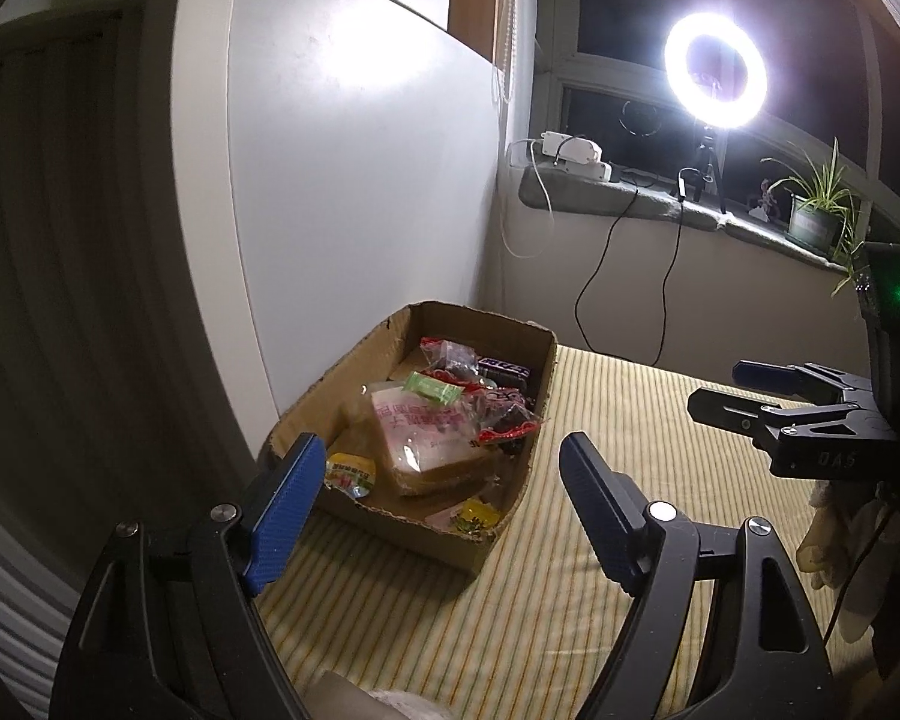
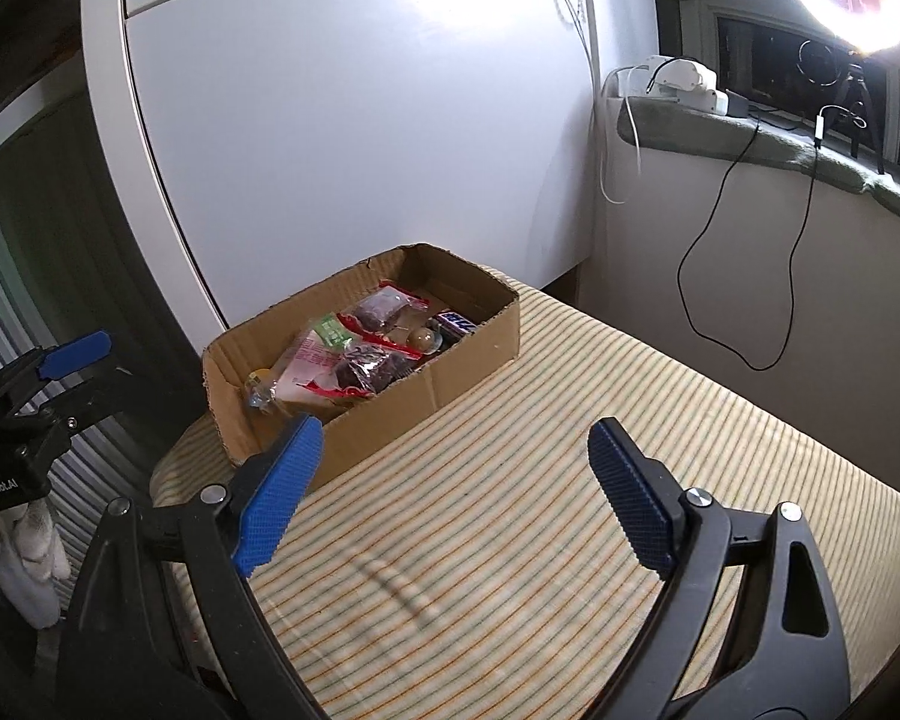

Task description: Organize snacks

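Striped tablecloth [image 2: 510, 510] with a cardboard box [image 2: 450, 372] of snacks [image 2: 354, 360] by the white wall; ring light [image 1: 716, 72] on the windowsill. Left gripper [image 1: 438, 504] and right gripper [image 2: 456, 492] both wide, empty.

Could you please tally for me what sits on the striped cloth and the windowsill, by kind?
Cardboard box of snacks: 1
Ring light: 1
Potted plant: 1
White device on the sill: 1
Total: 4
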Motion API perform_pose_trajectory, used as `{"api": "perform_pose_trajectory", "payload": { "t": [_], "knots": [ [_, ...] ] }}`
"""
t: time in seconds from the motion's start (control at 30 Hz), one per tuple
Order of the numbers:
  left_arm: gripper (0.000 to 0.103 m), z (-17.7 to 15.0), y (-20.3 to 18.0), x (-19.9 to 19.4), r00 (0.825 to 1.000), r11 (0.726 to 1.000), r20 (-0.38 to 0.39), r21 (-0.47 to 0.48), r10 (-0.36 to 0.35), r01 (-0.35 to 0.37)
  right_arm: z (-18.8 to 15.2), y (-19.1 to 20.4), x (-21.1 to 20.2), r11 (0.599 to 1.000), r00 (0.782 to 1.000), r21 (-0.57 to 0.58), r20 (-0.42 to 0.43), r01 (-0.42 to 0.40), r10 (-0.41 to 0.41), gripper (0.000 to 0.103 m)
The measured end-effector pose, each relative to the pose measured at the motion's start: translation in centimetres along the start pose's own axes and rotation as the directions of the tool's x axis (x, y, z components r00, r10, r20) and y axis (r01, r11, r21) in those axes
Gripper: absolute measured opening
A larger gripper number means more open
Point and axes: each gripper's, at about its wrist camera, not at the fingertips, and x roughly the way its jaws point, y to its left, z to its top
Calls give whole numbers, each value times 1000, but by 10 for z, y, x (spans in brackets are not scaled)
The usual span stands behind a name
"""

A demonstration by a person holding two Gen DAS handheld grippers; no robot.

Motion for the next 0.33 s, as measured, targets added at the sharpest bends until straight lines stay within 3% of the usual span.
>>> {"api": "perform_pose_trajectory", "payload": {
  "t": [0.33],
  "knots": [
    [80,-7,-4,-1,1000,1000,-11,13,4,-3,-11,-11,-2,1000,1000,21,-12,17,-17,92]
  ]
}}
